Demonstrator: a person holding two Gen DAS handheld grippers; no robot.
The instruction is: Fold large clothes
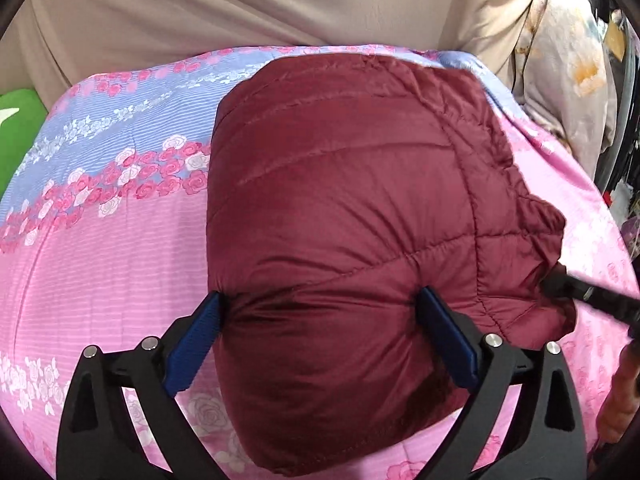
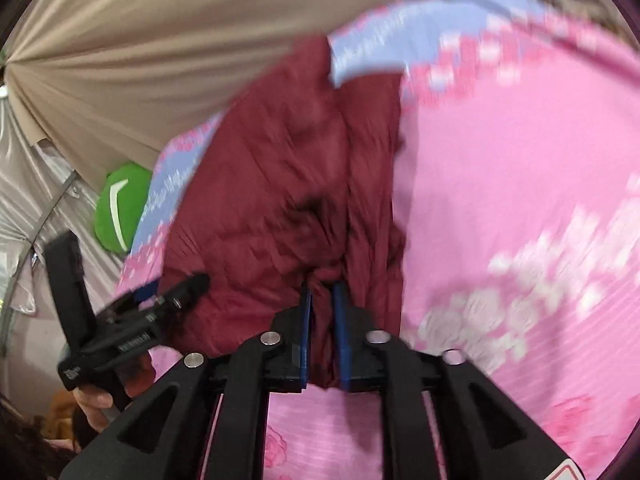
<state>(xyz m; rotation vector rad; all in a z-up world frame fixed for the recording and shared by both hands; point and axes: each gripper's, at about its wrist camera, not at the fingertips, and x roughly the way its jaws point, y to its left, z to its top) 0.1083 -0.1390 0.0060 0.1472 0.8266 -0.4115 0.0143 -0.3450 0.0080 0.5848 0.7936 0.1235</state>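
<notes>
A maroon quilted puffer jacket [image 1: 344, 208] lies folded into a thick bundle on a pink and blue floral bedsheet [image 1: 100, 240]. My left gripper [image 1: 320, 308] is wide open, its blue pads on either side of the bundle's near end. My right gripper [image 2: 323, 300] is shut on a bunched edge of the jacket [image 2: 280, 184]; this view is blurred. The right gripper's tip shows in the left wrist view [image 1: 592, 296] at the jacket's right edge. The left gripper [image 2: 140, 316] shows at the left of the right wrist view.
A beige curtain [image 1: 240, 4] hangs behind the bed. A green cushion [image 2: 120, 208] sits at the bed's far left edge. Patterned fabric [image 1: 568, 64] hangs at the right. Silvery tent-like fabric [image 2: 28, 200] shows left in the right wrist view.
</notes>
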